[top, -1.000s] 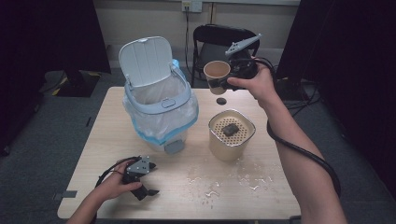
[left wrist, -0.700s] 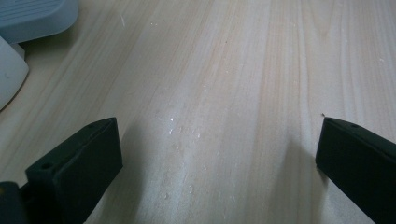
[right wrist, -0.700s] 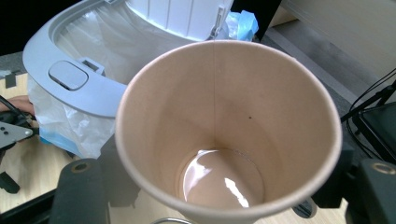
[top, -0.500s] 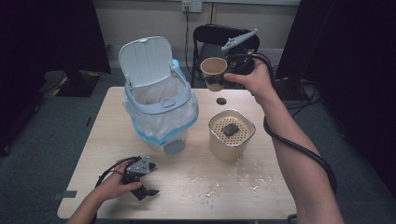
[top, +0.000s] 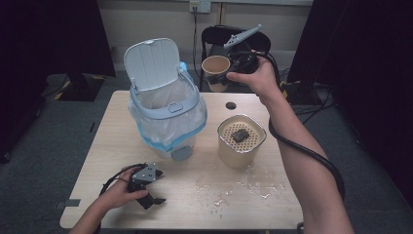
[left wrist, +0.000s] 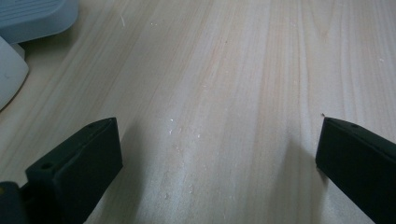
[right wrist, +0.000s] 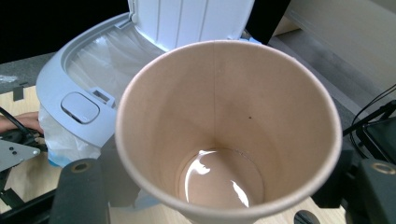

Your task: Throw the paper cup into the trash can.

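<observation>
A pale wooden table [top: 195, 195] stands on grey carpet, with dark curtains at both sides and a black chair [top: 219, 36] behind its far edge.

Between the right gripper's [top: 229, 73] jaws sits a brown paper cup [top: 215, 68], clamped at its sides and held in the air beyond the table's far edge. In the right gripper view the cup [right wrist: 229, 130] shows a shallow film of liquid shining on its bottom. Just beyond the cup in that view is a light blue bin [right wrist: 93, 88] with its lid swung up and a clear bag lining it; what lies inside the bag cannot be told. In the high view the bin [top: 165, 112] stands on the table, and near it a cream canister [top: 241, 141] carries a perforated top with a dark lump resting on it. A small dark disc [top: 230, 105] lies on the table below the right gripper.

The left gripper [top: 146, 187] rests low at the table's near edge. Its jaws are spread wide with bare wood and a few droplets [left wrist: 182, 140] between them, gripping nothing. Spilled water [top: 243, 187] dots the table off to its side.
</observation>
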A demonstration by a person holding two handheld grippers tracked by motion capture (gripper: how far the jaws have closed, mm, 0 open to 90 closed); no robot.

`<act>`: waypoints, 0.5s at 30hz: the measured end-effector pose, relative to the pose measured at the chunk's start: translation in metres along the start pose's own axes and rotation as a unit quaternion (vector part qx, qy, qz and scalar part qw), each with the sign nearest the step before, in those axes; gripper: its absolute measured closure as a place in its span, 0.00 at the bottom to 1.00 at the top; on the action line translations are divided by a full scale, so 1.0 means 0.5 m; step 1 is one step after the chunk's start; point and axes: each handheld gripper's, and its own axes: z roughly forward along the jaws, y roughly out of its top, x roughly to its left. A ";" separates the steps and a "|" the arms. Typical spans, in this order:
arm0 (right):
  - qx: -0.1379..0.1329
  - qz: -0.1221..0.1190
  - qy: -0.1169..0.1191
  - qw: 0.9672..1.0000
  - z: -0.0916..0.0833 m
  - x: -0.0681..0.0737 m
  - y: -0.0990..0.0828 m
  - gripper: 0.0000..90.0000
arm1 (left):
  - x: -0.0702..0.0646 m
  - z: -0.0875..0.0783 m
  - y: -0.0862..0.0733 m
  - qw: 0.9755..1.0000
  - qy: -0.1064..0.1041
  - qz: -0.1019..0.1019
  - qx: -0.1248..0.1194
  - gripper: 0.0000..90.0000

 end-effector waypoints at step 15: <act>-0.007 -0.014 0.010 1.000 0.027 0.023 0.047 0.31 | 0.000 0.000 0.000 1.000 0.001 0.003 0.001 0.00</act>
